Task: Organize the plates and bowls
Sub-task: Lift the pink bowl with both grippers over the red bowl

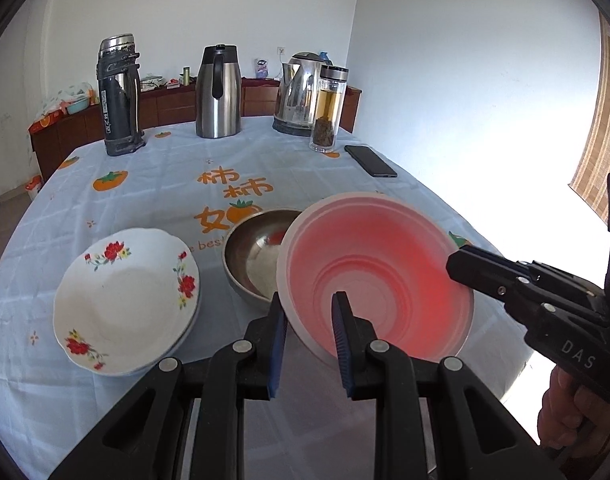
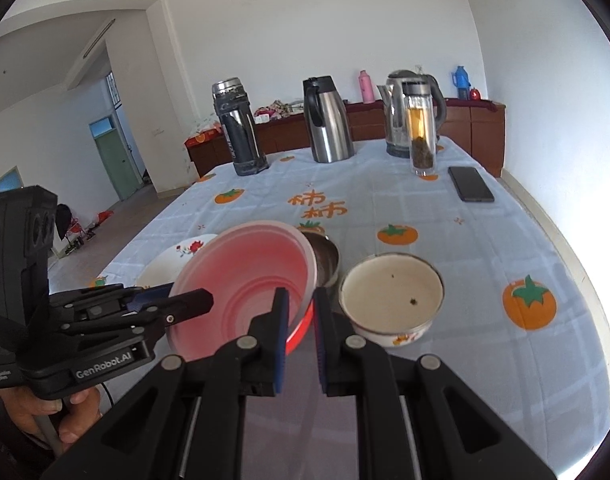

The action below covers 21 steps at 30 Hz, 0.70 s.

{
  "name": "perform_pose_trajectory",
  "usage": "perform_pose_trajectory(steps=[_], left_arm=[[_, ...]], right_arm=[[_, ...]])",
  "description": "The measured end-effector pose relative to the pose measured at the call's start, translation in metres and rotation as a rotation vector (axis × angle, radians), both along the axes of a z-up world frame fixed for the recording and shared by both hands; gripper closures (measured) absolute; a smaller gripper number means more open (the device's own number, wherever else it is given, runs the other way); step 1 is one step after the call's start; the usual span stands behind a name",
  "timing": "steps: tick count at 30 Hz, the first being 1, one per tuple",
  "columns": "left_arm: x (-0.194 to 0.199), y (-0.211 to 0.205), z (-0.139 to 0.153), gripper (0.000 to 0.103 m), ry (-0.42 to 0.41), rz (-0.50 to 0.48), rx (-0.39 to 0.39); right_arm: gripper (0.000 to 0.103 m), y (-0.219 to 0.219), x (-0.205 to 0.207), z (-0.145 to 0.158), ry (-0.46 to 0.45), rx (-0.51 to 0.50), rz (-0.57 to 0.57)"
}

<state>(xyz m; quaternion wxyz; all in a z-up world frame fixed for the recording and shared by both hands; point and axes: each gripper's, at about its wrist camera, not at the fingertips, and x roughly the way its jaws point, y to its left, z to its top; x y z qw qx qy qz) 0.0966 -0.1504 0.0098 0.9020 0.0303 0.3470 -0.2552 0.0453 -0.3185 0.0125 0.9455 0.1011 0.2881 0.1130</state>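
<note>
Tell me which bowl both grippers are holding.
The pink bowl: the left gripper and right gripper each clamp its rim. The steel bowl and white enamel bowl sit untouched on the table.

Pink bowl (image 1: 377, 276): translucent plastic, matt, ridged in rings. Steel bowl (image 1: 257, 256) at its 10 o'clock: brushed metal, dull sheen. Floral plate (image 1: 125, 300): glossy glazed ceramic. Enamel bowl (image 2: 391, 300): glossy white (speckled inside). Tablecloth (image 1: 145, 192): smooth printed cloth, creased. Gripper pads (image 1: 341, 332): ribbed blue rubber on matt black plastic.
</note>
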Motion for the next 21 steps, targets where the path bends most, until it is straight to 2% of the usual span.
perform_pose_trajectory(steps=[6,13,21], left_arm=[[0.016,0.006,0.008,0.078,0.009,-0.022,-0.012],[0.036,0.009,0.022,0.078,-0.016,-0.033,0.013],[0.072,0.012,0.019,0.078,0.068,-0.069,0.015]], right_arm=[[0.091,0.011,0.015,0.016,-0.016,-0.058,-0.011],[0.091,0.015,0.04,0.027,-0.006,-0.067,-0.011],[0.09,0.014,0.073,0.026,0.082,-0.061,0.017]])
